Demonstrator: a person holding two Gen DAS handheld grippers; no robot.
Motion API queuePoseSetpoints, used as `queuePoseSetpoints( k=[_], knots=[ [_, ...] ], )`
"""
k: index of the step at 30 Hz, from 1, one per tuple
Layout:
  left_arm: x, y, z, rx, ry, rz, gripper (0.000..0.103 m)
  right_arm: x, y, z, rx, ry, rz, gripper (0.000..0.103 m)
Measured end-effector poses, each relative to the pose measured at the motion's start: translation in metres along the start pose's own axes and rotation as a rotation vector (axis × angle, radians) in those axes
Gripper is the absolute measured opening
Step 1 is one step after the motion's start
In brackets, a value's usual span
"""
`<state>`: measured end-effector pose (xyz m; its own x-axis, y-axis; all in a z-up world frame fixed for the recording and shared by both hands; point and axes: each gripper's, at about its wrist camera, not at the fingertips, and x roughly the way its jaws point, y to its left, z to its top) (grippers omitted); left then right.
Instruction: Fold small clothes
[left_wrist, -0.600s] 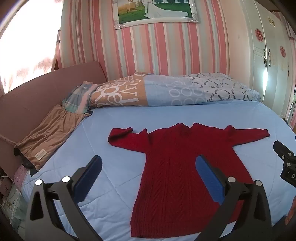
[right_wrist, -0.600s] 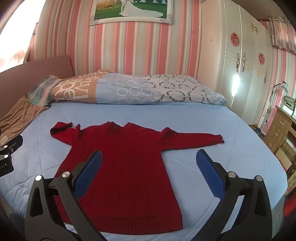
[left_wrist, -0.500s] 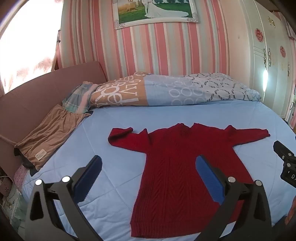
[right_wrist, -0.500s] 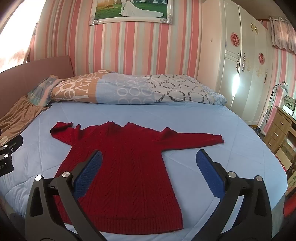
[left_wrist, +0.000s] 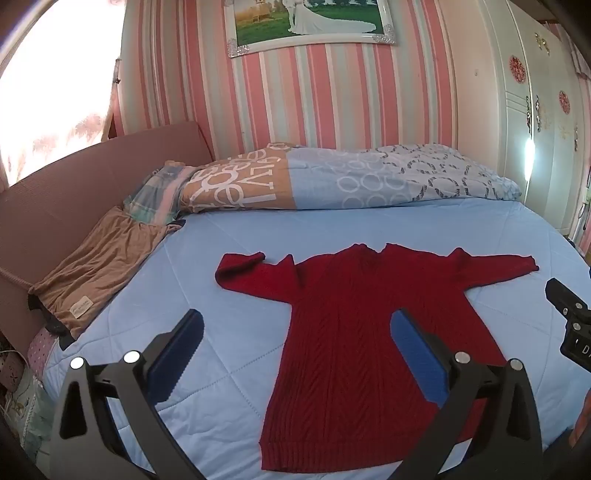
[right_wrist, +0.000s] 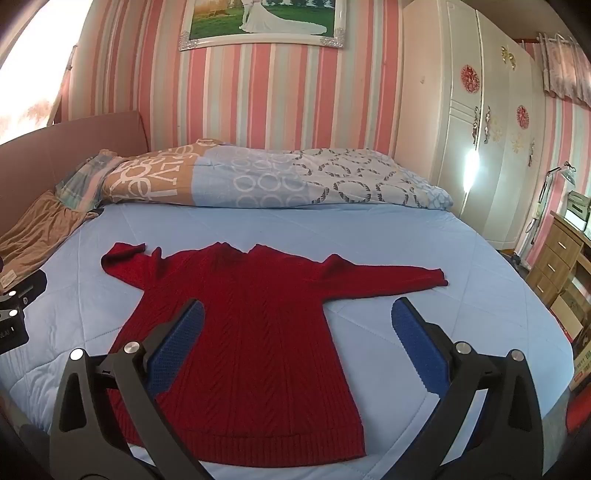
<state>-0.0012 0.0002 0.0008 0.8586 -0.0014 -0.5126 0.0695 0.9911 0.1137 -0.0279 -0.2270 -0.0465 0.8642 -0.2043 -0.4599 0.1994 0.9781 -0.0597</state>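
Left wrist view showed us the red sweater (left_wrist: 354, 317) spread flat on the bed (left_wrist: 229, 369), sleeves outward for folding, while our left tool (left_wrist: 295, 336) and right tool (right_wrist: 297, 325) hovered above its hem, jaws wide and empty.

The sweater (right_wrist: 251, 343) is dark red, with a knitted zigzag pattern. The bed cover (right_wrist: 369, 236) is light blue. The folded quilt (right_wrist: 258, 177) is tan, blue and grey (with white letters and rings). The wallpaper (right_wrist: 258, 92) has pink, white and grey-green stripes.
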Motion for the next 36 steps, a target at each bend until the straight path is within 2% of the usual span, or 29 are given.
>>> queuePoseSetpoints(
  k=[36],
  knots=[
    [-0.0021, -0.0015, -0.0011, 0.000, 0.006, 0.001, 0.102, 0.0012, 0.0048, 0.0031, -0.010, -0.001, 0.006, 0.100]
  ],
)
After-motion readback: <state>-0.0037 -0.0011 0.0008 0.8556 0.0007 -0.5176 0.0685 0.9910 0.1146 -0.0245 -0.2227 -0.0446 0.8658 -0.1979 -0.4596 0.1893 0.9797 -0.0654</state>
